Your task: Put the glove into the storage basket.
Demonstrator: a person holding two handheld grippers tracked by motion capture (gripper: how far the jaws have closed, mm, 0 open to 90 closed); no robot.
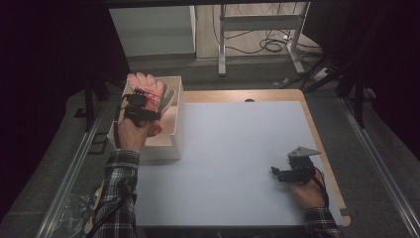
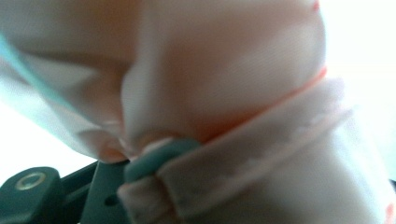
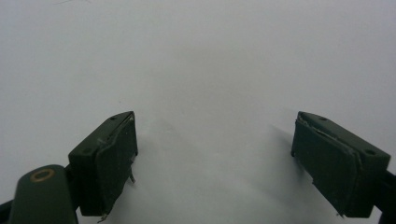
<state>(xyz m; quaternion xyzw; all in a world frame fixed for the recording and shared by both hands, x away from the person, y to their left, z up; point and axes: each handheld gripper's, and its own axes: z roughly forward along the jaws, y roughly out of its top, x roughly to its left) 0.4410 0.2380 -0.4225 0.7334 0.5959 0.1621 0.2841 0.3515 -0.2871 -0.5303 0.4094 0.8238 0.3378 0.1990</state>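
Note:
A pale pink glove (image 1: 142, 82) hangs over the white open box (image 1: 177, 124) at the table's left, its fingers pointing away from me. My left gripper (image 1: 143, 97) is shut on it, above the box. In the left gripper view the glove's pink fabric and stitched cuff (image 2: 224, 93) press close to the lens, and part of one jaw pokes out under the cuff. My right gripper (image 1: 277, 172) rests low at the right side of the white table sheet (image 1: 237, 148). Its jaws stand wide open (image 3: 215, 158) with nothing but bare sheet between them.
The sheet lies on a wooden tabletop whose edge (image 1: 317, 134) shows at the back and right. Behind the table stand a metal frame (image 1: 223, 49), floor cables (image 1: 272, 44) and a white cabinet (image 1: 153, 29). Metal rails (image 1: 74, 163) run along both sides.

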